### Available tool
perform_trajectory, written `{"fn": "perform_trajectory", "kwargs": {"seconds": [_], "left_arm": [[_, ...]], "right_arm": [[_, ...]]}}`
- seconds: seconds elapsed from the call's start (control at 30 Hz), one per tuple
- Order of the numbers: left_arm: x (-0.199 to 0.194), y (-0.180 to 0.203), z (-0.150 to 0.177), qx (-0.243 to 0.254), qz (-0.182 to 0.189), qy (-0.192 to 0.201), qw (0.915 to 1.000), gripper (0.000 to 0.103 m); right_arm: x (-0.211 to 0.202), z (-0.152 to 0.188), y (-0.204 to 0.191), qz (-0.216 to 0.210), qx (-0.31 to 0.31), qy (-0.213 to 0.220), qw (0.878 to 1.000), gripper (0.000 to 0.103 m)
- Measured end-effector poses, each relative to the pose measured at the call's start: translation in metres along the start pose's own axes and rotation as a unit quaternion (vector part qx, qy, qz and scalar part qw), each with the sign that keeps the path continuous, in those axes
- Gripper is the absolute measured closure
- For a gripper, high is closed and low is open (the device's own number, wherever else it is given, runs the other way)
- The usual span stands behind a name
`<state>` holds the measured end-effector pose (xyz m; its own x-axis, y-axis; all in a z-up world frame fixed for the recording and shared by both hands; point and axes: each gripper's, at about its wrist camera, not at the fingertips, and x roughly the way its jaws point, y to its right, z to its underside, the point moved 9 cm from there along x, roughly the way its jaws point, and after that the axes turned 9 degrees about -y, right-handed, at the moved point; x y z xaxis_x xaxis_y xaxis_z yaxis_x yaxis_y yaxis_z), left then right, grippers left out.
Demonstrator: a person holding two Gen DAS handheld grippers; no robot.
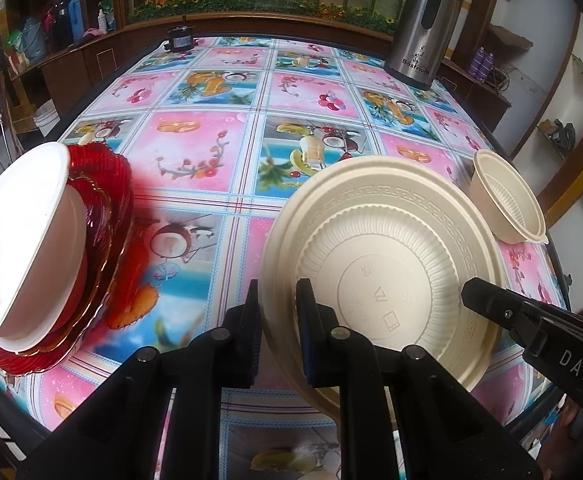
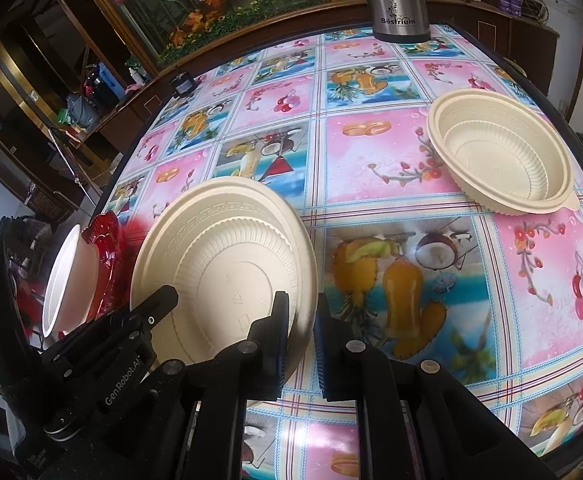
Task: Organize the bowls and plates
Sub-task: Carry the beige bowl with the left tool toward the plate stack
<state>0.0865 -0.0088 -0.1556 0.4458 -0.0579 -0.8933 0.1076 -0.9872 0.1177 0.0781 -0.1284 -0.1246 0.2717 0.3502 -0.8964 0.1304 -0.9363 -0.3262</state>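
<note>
A cream plate point(image 1: 391, 240) point(image 2: 227, 248) with a patterned rim hangs tilted over the fruit-print tablecloth, held from both sides. My left gripper point(image 1: 279, 320) is shut on its left rim. My right gripper point(image 2: 302, 320) is shut on the opposite rim, and one of its fingers point(image 1: 475, 292) shows at the plate's right edge in the left wrist view. To the left, a white bowl point(image 1: 23, 232) point(image 2: 67, 276) sits in a red glass plate point(image 1: 111, 200) point(image 2: 107, 248). A ribbed cream bowl point(image 1: 509, 200) point(image 2: 499, 152) rests upright near the table's right edge.
A steel thermos jug point(image 1: 423, 28) point(image 2: 399, 0) stands at the far right of the table. A small black object point(image 1: 179, 38) sits at the far edge. Dark wooden shelves and a flower display lie beyond the table.
</note>
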Motion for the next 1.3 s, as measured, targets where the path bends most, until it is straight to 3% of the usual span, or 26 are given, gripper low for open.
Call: {"fn": "perform_trajectory", "kwargs": {"seconds": [1.3], "left_arm": [[-0.057,-0.026,-0.003,-0.019,0.011,0.059,0.998,0.09]], "right_arm": [[-0.034,0.001,-0.046,-0.014,-0.044,0.043,0.998,0.091]]}}
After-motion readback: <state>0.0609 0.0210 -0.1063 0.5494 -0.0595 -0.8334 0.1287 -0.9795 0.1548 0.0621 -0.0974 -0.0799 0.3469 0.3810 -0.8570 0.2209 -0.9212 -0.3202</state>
